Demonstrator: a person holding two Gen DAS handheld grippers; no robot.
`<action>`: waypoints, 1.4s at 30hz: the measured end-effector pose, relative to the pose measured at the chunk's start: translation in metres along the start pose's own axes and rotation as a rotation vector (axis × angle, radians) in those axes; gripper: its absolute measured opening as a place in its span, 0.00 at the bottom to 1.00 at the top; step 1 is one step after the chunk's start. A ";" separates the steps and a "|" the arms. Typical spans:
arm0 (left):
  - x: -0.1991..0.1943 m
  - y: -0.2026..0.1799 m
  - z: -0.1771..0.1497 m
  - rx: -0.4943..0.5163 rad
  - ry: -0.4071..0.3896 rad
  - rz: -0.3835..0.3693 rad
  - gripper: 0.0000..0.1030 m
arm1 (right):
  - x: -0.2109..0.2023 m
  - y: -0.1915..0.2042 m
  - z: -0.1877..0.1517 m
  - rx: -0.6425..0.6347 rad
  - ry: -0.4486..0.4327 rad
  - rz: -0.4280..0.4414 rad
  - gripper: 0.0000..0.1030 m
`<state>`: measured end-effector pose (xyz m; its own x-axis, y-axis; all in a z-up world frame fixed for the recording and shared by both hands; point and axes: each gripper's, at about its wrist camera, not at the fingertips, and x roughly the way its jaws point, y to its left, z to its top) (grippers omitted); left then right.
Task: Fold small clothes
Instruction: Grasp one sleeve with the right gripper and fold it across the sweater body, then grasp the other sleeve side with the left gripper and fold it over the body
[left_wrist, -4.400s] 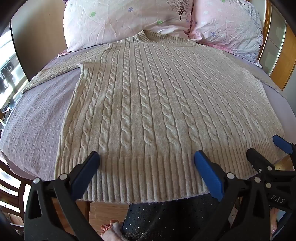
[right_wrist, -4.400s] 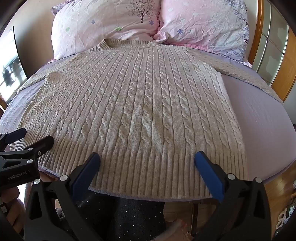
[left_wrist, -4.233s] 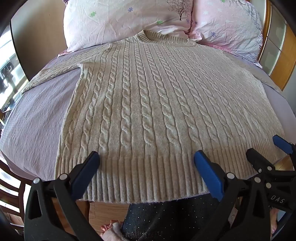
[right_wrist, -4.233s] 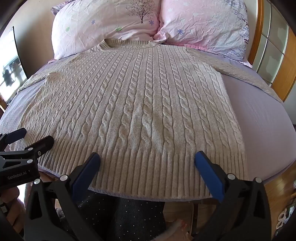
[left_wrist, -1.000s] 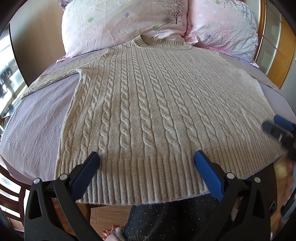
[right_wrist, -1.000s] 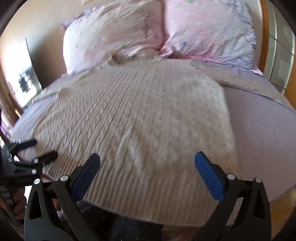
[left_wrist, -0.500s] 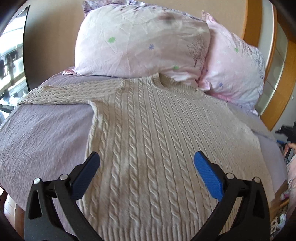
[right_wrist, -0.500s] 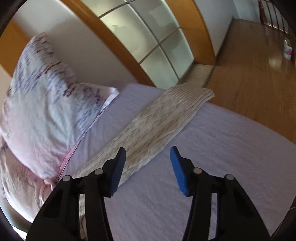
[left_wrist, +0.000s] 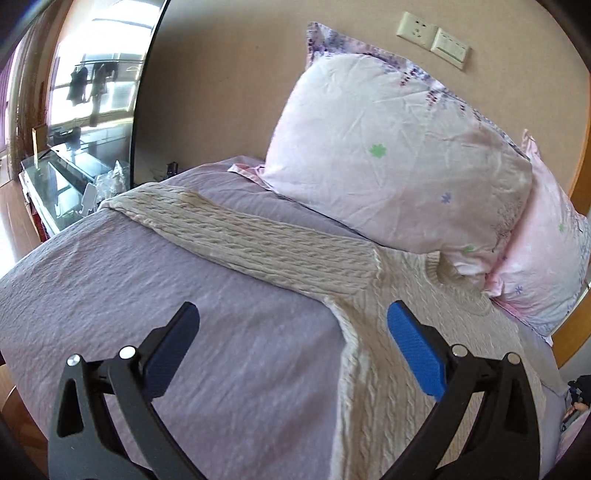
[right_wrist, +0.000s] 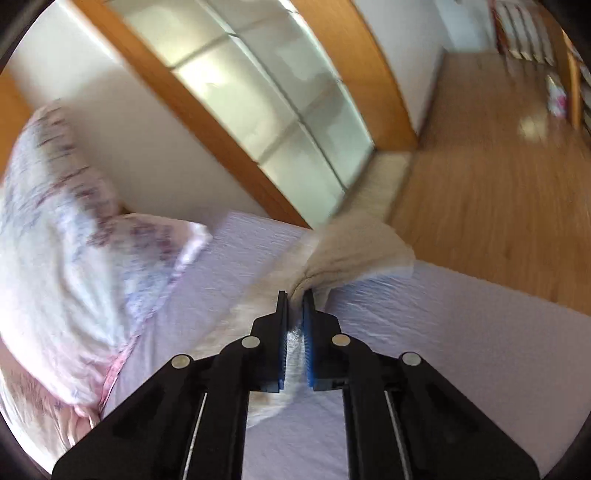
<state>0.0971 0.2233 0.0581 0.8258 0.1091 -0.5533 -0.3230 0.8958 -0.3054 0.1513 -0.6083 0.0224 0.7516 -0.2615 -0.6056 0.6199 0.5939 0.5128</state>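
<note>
The bed (left_wrist: 110, 295), under a lilac sheet, carries everything here, and wide bare sheet lies open along its left side and near its right edge, where the wooden floor (right_wrist: 498, 203) begins. One cable-knit sweater (left_wrist: 388, 369) lies flat on the bed, its neck up against the pillows at the head edge and its left sleeve (left_wrist: 240, 232) stretched out toward the bed's left corner, the cuff just at the edge. Two pillows lean at the head of the bed: a pale pink one (left_wrist: 388, 147) and a second pillow (left_wrist: 546, 251) tucked beside it.

The left gripper (left_wrist: 291, 325) hangs over the sweater's left side near the armpit, its blue-padded fingers (left_wrist: 413, 350) spread wide and holding nothing; whether they touch the knit I cannot tell.

The right gripper (right_wrist: 295, 299) sits close to the bed's right edge with its fingers nearly together, pinching the right sleeve (right_wrist: 351, 251), whose end bunches up past the tips. That view is blurred.
</note>
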 end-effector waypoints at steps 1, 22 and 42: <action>0.003 0.008 0.004 -0.016 0.003 0.015 0.98 | -0.009 0.019 -0.004 -0.064 -0.024 0.018 0.08; 0.086 0.107 0.044 -0.365 0.214 0.078 0.92 | -0.101 0.335 -0.278 -0.883 0.365 0.677 0.66; 0.099 0.092 0.141 -0.298 0.121 0.047 0.06 | -0.101 0.287 -0.242 -0.815 0.300 0.610 0.71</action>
<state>0.2142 0.3773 0.0847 0.7515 0.0792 -0.6549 -0.4952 0.7237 -0.4807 0.1988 -0.2275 0.0835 0.7291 0.3850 -0.5659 -0.2654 0.9211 0.2848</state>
